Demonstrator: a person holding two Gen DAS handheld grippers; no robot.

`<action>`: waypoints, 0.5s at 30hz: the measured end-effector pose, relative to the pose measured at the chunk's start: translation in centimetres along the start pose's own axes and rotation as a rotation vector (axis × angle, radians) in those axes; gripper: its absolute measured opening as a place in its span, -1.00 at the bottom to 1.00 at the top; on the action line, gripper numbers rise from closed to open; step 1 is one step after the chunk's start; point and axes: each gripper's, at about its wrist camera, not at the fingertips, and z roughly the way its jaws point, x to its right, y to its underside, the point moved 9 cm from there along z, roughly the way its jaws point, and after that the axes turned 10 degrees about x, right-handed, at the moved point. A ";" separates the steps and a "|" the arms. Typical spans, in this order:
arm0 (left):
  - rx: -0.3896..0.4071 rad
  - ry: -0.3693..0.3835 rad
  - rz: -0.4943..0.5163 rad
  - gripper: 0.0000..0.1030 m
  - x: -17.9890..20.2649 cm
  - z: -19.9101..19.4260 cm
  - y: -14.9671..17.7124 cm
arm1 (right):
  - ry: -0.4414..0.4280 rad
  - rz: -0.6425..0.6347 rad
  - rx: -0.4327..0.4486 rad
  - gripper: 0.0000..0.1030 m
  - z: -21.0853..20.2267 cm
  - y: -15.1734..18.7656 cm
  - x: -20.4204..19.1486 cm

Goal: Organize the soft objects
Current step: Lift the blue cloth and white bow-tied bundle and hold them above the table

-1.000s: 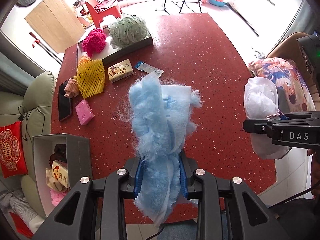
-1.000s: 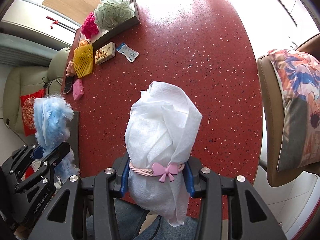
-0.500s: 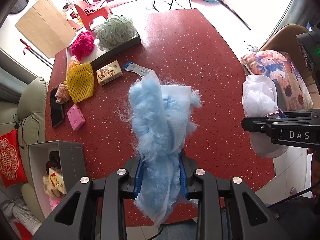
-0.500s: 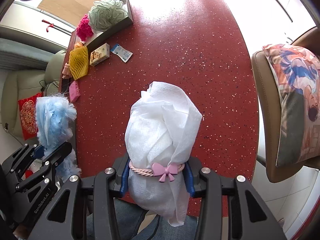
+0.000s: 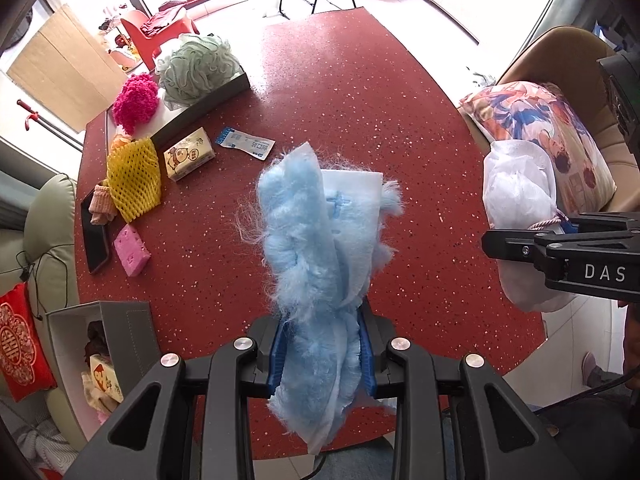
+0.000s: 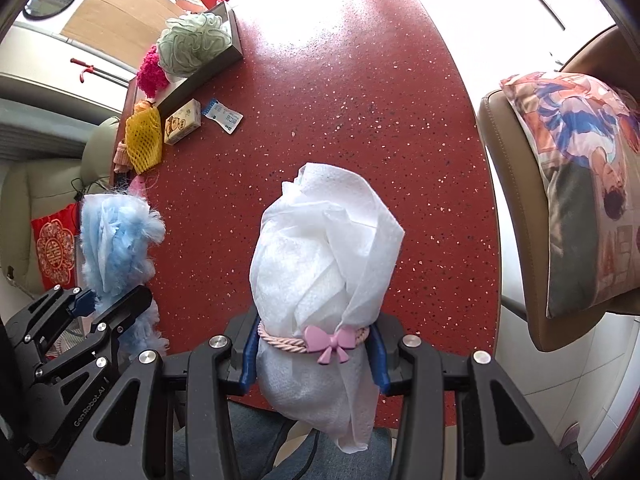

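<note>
Basically the red table (image 5: 400, 128) is mostly bare, with clutter kept along its left edge: a dark tray (image 5: 208, 100) holding a green pouf (image 5: 196, 68) and pink pouf (image 5: 134, 100), then a yellow net (image 5: 134, 180), a tissue pack (image 5: 188, 158), a sachet (image 5: 244, 146) and a pink sponge (image 5: 131, 249). A grey box (image 5: 124, 340) sits off the near-left corner with soft items inside, likely the drop spot. Both loads hang in the air over the near edge. The left gripper (image 5: 322, 354) is clamped narrow on a blue duster (image 5: 316, 248), fluffy and frayed, with a white backing sheet. The right gripper (image 6: 314, 354) pinches a white bundle (image 6: 324, 248), crumpled cloth tied at the waist by a pink cord with a bow (image 6: 330, 342).
</note>
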 end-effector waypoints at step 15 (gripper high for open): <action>-0.050 0.119 0.167 -0.39 2.4 1.5 3.0 | 0.077 0.150 0.040 -0.09 0.2 4.2 0.6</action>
